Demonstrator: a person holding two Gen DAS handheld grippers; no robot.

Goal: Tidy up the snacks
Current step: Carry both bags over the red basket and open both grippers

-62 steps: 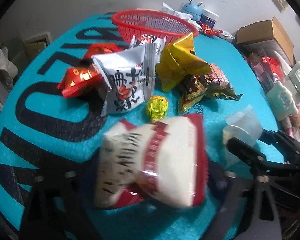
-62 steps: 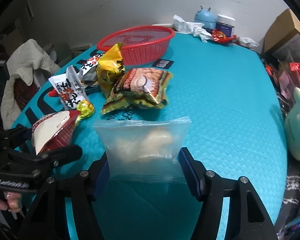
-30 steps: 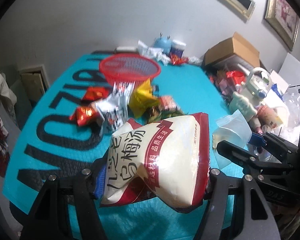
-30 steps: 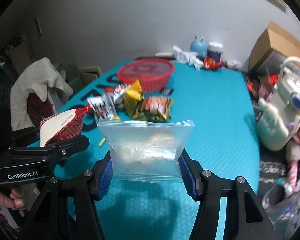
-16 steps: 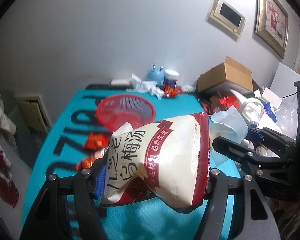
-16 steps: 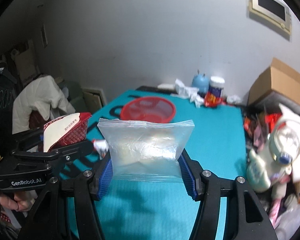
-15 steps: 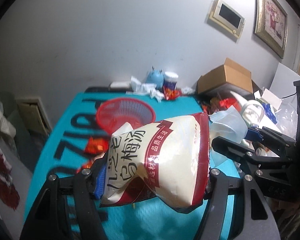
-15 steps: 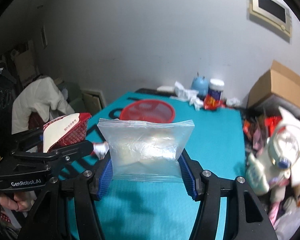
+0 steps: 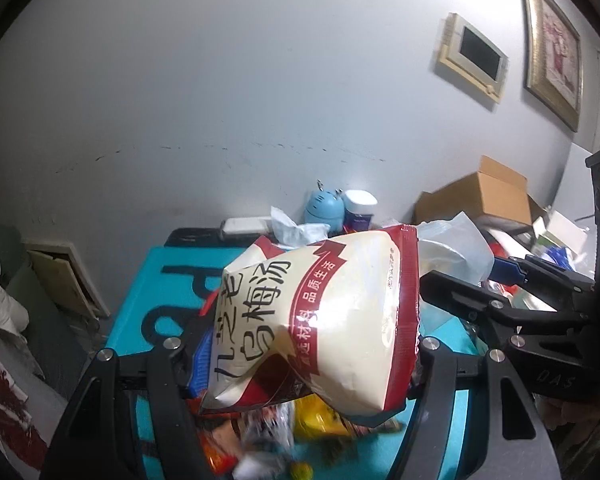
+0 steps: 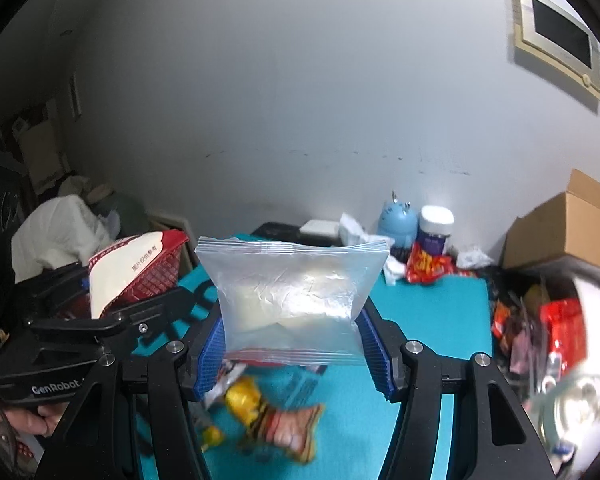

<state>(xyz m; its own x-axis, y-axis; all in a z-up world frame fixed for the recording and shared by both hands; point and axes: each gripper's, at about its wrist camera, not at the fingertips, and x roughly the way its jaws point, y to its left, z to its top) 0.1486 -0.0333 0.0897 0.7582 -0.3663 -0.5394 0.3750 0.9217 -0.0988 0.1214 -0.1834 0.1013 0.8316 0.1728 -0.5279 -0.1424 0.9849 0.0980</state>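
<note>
A cream and red snack bag [image 9: 320, 320] with black lettering is pinched between the fingers of my left gripper [image 9: 304, 360], high over the teal table [image 9: 156, 280]. My right gripper [image 10: 296, 356] is shut on a clear zip bag [image 10: 296, 300] with pale contents, also lifted. Each view shows the other tool: the right gripper [image 9: 472, 276] with its clear bag [image 9: 452, 252] sits to the right, the left gripper [image 10: 128, 284] with its snack bag [image 10: 132, 272] to the left. Loose snack packets [image 10: 276, 420] lie blurred on the table below. The red basket is hidden.
At the table's far end stand a blue figurine [image 10: 396, 224], a white-lidded jar [image 10: 436, 228], crumpled tissue [image 10: 356, 228] and a red packet [image 10: 428, 264]. A cardboard box [image 10: 564, 228] and clutter crowd the right side. A hand [image 10: 20, 420] holds the left tool.
Both grippers have risen and moved forward with their bags still held. The table and loose snacks have slid to the bottom of both views, and the red basket has gone out of sight.
</note>
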